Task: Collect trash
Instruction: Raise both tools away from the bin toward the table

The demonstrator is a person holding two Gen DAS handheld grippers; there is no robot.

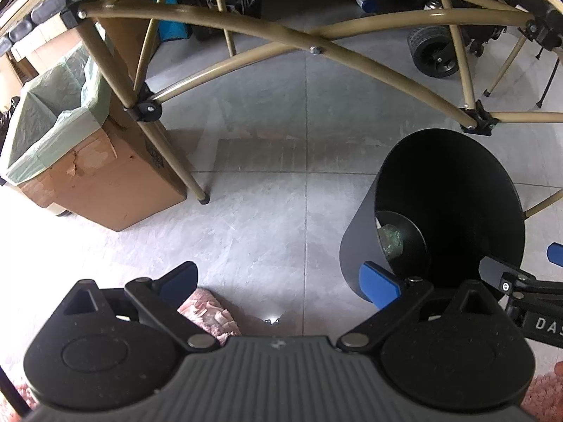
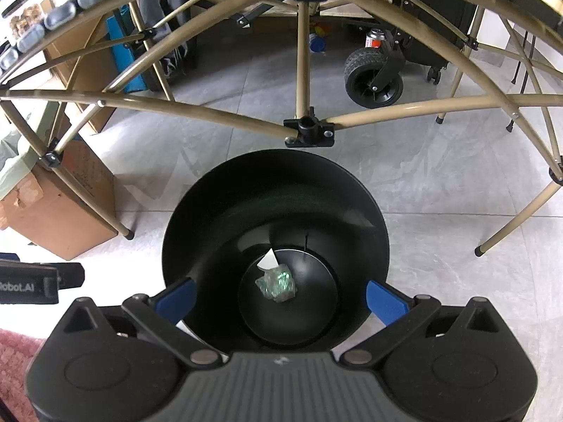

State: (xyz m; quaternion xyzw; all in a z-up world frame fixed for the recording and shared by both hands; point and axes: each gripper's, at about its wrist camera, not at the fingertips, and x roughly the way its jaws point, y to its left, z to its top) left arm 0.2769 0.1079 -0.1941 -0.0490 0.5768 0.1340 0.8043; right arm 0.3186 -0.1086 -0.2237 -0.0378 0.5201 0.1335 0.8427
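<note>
- Grey stone-look floor tiles, faintly veined and glossy, thin grout lines; pink shaggy rug at the near edge.
- Right gripper: matte black linkage, blue flat pads spread wide, nothing between them — poised over the bin mouth.
- Black bin: smooth round plastic, tapering to a flat circular base.
- Trash: crumpled greenish translucent wrapper on the bin floor, a white paper scrap touching it.
- Left gripper: same build, pads spread, empty, over bare tile beside the bin.
- Tan metal tube frame with black joints behind; cardboard box, scuffed, lined with a pale green bag.
</note>
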